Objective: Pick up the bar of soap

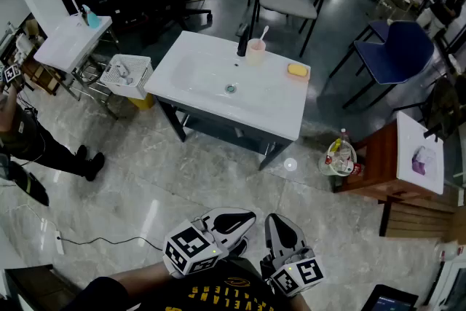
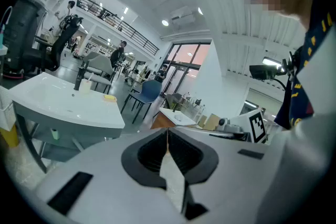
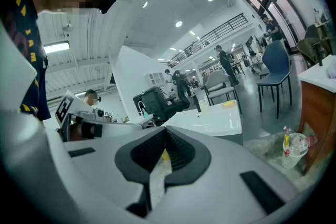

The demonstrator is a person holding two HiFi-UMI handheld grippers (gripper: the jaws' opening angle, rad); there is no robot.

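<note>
**Claws shut, soap waits across the floor**

My left claw (image 1: 231,221) and right claw (image 1: 281,231) hang pressed together and empty, well short of the white rectangular ceramic sink (image 1: 211,102). The yellow bar of soap (image 1: 296,70) lies on the sink's far right corner, near the pink plastic cup (image 1: 255,51). If I arrive with the jaws unspread, I judge I could shove the slick bar off the sink's edge or topple the cup.
</note>
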